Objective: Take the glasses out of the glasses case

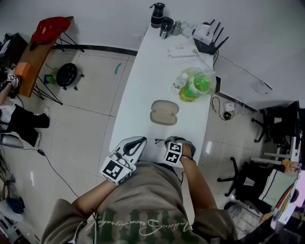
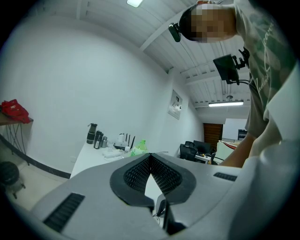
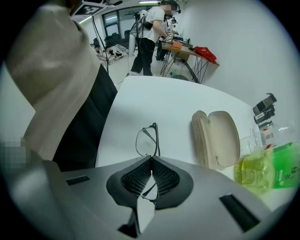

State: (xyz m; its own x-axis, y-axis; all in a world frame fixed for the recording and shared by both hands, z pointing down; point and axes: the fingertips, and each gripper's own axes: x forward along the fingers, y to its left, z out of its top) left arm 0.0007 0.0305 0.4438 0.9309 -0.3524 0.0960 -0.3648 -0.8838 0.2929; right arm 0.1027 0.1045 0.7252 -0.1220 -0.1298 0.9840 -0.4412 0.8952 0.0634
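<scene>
The beige glasses case (image 1: 164,112) lies open and empty in the middle of the white table (image 1: 143,81). In the right gripper view the case (image 3: 216,138) is to the right of the jaws. The dark-rimmed glasses (image 3: 146,139) are out of it, over the table near its front edge, also seen in the head view as glasses (image 1: 160,141). My right gripper (image 3: 151,160) is shut on the glasses, with part of the frame between the pads; the same gripper (image 1: 170,141) is right of them in the head view. My left gripper (image 1: 142,140) is beside them, shut and holding nothing (image 2: 150,155).
A green bottle in a clear bag (image 1: 196,84) stands right of the case. Farther back are a power strip (image 1: 181,49), a router (image 1: 206,33) and dark flasks (image 1: 157,14). A person (image 3: 151,29) stands at a far bench. Office chairs (image 1: 279,126) are off the table's right.
</scene>
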